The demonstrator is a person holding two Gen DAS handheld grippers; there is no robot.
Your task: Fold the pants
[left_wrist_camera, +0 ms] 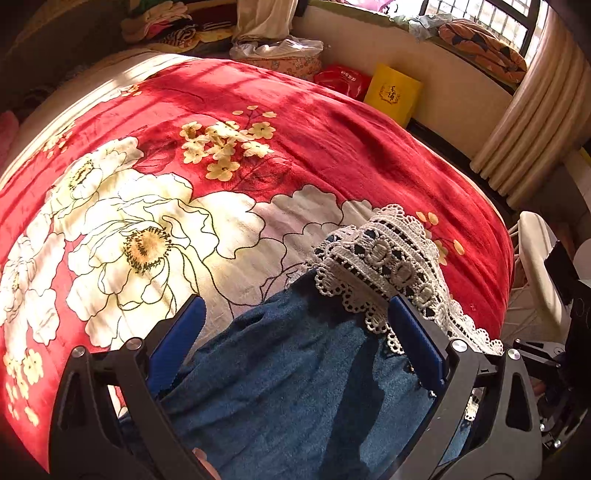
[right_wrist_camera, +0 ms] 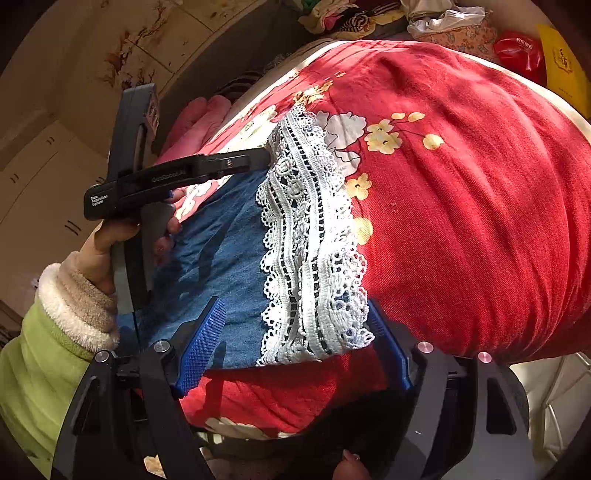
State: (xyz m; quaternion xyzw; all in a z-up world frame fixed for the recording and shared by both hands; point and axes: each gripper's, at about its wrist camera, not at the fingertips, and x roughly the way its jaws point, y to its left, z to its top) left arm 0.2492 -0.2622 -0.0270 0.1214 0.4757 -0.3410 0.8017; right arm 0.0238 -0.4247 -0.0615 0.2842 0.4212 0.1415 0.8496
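Observation:
Blue denim pants (left_wrist_camera: 295, 387) with a white lace hem (left_wrist_camera: 388, 258) lie on a red flowered blanket (left_wrist_camera: 332, 147). My left gripper (left_wrist_camera: 295, 332) stands open and wide over the denim, its right finger (left_wrist_camera: 413, 339) against the lace edge. In the right wrist view the lace hem (right_wrist_camera: 314, 258) runs from the near bed edge away over the blanket (right_wrist_camera: 461, 184), beside the denim (right_wrist_camera: 221, 258). My right gripper (right_wrist_camera: 295, 343) is open, the hem's near end between its blue pads without being pinched. The left gripper (right_wrist_camera: 264, 157) reaches the hem's far end.
A person's hand (right_wrist_camera: 99, 251) in a green sleeve holds the left gripper. A yellow box (left_wrist_camera: 393, 94) and a red bag (left_wrist_camera: 341, 83) stand beyond the bed. Curtains (left_wrist_camera: 535, 129) and a white rack (left_wrist_camera: 535, 266) are at the right. Clothes (left_wrist_camera: 166, 26) are piled at the back.

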